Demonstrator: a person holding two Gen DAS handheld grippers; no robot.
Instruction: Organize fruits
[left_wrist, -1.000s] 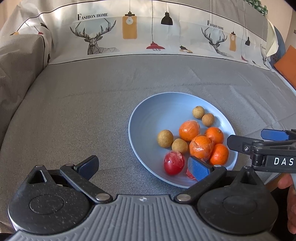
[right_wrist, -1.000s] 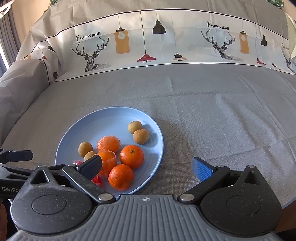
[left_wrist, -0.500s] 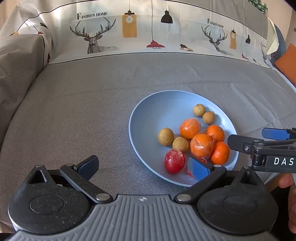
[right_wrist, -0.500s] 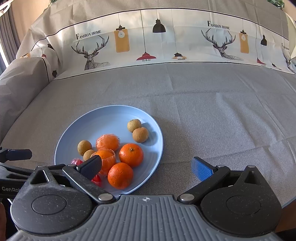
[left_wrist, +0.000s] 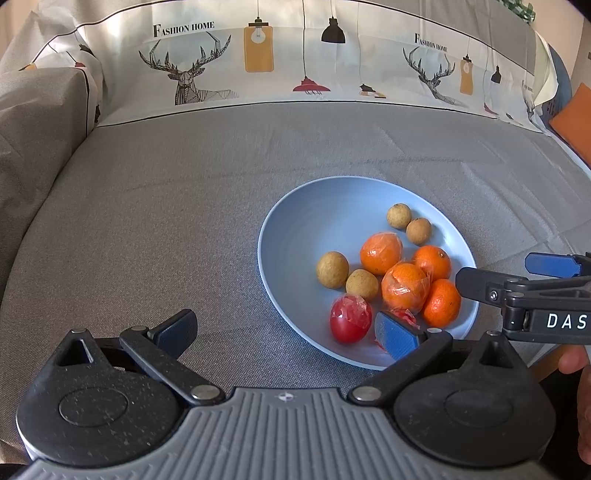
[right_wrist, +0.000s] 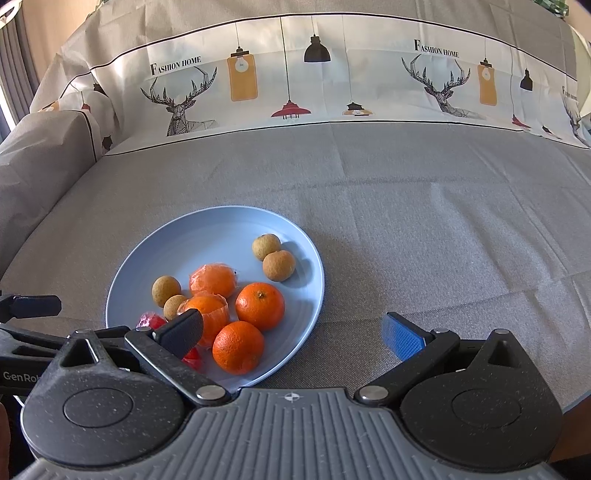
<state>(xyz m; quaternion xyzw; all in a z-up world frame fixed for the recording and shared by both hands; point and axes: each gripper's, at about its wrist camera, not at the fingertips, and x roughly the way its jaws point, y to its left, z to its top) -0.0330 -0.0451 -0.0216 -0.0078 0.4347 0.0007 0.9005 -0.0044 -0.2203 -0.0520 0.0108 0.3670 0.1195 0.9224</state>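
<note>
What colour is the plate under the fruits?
The plate is light blue; the right wrist view shows it best.

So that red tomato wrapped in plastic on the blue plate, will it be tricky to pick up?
Probably a bit. The tomato looks round and smooth, so it may roll across the plate if nudged. Its crinkled plastic wrap looks glossy, so it could slip between the jaws. It also seems soft, so a hard squeeze might bruise it.

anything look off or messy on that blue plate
Nothing is spilled; all the fruit sits on the blue plate. Oddities: two oranges and the red fruit wear crinkled clear wrap, while two oranges are bare. Fruit crowds one side of the plate.
</note>
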